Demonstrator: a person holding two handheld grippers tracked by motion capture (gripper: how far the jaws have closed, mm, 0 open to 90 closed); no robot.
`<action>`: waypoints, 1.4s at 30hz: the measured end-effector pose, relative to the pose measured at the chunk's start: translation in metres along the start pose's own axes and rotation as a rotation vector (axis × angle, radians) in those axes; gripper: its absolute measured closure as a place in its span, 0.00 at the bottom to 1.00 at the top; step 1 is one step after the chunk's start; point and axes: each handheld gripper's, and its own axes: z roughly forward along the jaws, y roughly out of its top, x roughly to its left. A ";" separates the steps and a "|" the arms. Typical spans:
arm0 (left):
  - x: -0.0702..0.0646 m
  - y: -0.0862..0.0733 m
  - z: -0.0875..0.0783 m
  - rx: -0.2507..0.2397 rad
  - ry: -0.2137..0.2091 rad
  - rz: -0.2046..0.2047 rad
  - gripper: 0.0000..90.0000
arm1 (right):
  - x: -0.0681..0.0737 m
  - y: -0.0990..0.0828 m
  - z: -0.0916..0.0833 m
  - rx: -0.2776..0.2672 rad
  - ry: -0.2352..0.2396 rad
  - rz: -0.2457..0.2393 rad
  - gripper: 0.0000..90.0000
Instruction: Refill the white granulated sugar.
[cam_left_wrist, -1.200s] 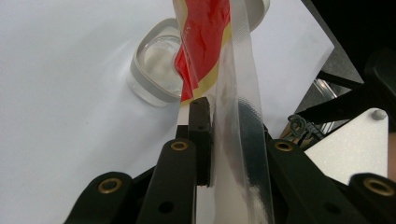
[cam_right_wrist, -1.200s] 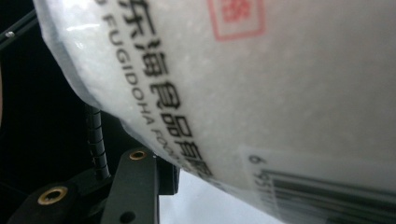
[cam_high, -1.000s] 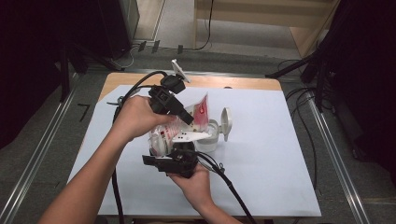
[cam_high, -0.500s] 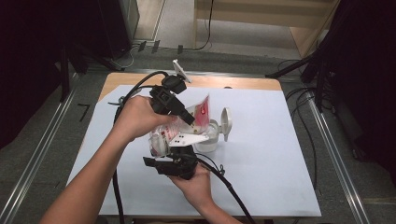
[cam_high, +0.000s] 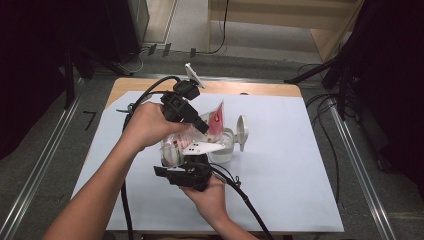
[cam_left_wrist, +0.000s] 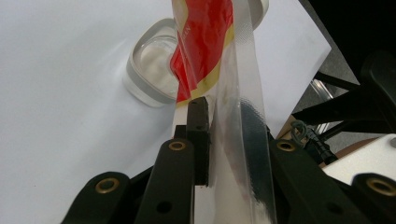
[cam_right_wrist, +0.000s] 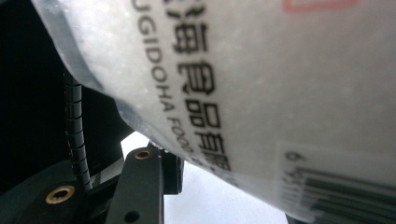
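A clear plastic bag (cam_high: 212, 120) with a red and white label and white grains inside is held tilted over a small white container (cam_high: 226, 150), whose flip lid (cam_high: 242, 131) stands open. My left gripper (cam_high: 202, 127) is shut on the bag's clear sealed edge (cam_left_wrist: 243, 93), with the red label (cam_left_wrist: 205, 42) above its jaws. Under the bag's low end sits my right gripper (cam_high: 192, 161), shut on the bag. In the right gripper view the bag's printed face (cam_right_wrist: 280, 70) lies across the right gripper (cam_right_wrist: 233, 191). A round clear and grey part of the container (cam_left_wrist: 149, 70) lies beyond the left jaws.
A white sheet (cam_high: 280, 175) covers the table, with a bare wooden strip (cam_high: 250, 89) at its far edge. Black cables (cam_high: 240, 192) trail from both grippers toward the near edge. Dark stands and cables (cam_high: 345, 75) crowd the floor at the right.
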 end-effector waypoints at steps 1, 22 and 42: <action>0.000 0.000 0.000 0.000 0.000 0.000 0.88 | 0.000 0.000 0.000 0.000 0.000 0.000 0.68; -0.002 0.006 -0.001 0.021 0.004 0.000 0.87 | 0.002 0.003 -0.001 0.002 0.003 -0.024 0.69; 0.000 0.012 0.002 0.031 -0.010 -0.007 0.87 | -0.001 0.005 -0.003 0.011 0.001 -0.035 0.69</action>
